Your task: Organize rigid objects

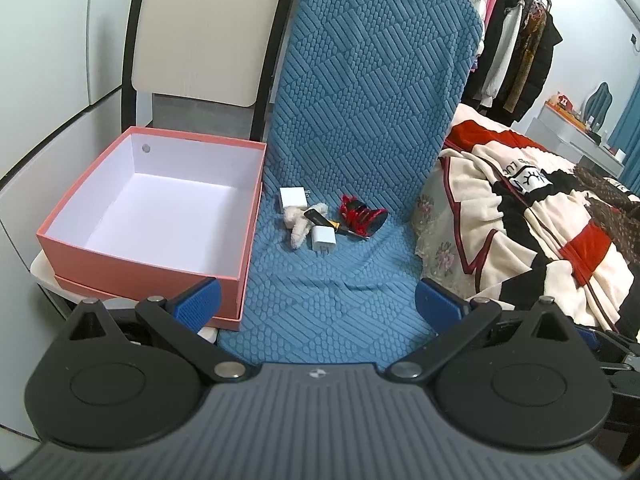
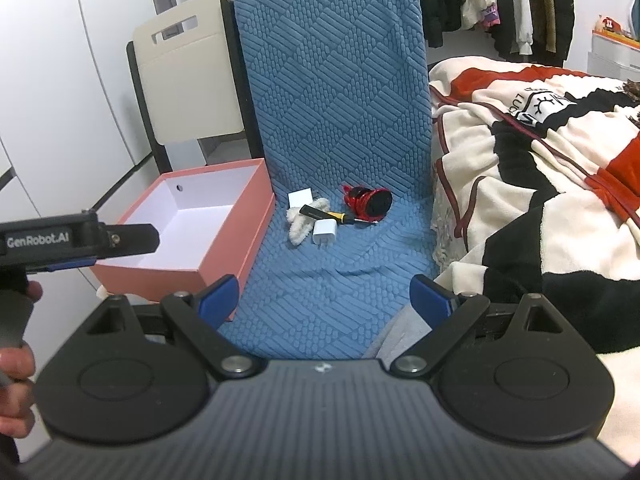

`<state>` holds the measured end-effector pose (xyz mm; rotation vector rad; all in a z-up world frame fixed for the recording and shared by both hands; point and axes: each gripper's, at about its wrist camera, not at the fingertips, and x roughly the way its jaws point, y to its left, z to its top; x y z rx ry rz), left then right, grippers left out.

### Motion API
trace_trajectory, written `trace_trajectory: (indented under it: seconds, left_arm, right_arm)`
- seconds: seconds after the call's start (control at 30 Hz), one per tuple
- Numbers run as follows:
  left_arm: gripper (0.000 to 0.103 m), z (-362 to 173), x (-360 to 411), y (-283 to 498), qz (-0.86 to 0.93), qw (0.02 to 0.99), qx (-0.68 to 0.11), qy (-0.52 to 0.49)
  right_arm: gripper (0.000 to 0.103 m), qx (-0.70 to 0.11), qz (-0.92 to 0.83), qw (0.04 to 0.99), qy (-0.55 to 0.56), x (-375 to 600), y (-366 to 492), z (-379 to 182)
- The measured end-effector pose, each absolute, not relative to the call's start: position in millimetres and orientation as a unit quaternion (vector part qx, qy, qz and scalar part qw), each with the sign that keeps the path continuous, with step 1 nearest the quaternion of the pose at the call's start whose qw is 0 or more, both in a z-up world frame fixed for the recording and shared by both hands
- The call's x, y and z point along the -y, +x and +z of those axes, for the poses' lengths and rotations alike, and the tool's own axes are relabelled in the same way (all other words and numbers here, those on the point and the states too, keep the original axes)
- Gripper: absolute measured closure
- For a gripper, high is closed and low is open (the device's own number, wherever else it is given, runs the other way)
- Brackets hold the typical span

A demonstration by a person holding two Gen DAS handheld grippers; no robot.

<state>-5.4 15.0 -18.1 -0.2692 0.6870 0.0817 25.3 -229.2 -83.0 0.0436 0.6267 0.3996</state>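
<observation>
Over the near edge of the blue seat (image 2: 320, 280), the right gripper (image 2: 324, 292) hangs with jaws spread wide, nothing between them; the left gripper (image 1: 318, 296) is just as wide and just as bare. Farther up the seat lies the pile: two chargers (image 2: 324, 233) (image 2: 300, 199), a screwdriver (image 2: 332, 216), a red spool (image 2: 368, 200) and a plush scrap (image 2: 302, 228). The pink box (image 2: 224, 252) waits left. The near charger looks light, hard and slick; pinch its flat sides.
</observation>
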Motion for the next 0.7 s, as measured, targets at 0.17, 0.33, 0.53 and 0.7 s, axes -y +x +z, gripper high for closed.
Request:
trace_trajectory:
  seconds: [0.17, 0.33, 0.53, 0.7]
  left_arm:
    - [0.0, -21.6, -18.6, -2.2, 0.041, 0.929, -0.341, -0.135]
    - [0.0, -24.4, -21.4, 1.5, 0.045, 0.927, -0.347, -0.135]
    - [0.0, -27.2, -19.4, 4.0, 0.054, 0.924, -0.356, -0.127]
    - [0.0, -32.9, -17.4, 7.3, 0.059, 0.918, -0.372, -0.124]
  right_arm:
    - [0.009, -0.309, 0.194, 0.931, 0.019, 225.7, 28.4, -85.0]
    - [0.009, -0.314, 0.192, 0.93, 0.019, 223.6, 31.8, -88.5]
    - [0.009, -0.318, 0.191, 0.928, 0.018, 222.1, 33.5, -92.3]
    - [0.009, -0.324, 0.188, 0.927, 0.016, 222.1, 35.2, -97.3]
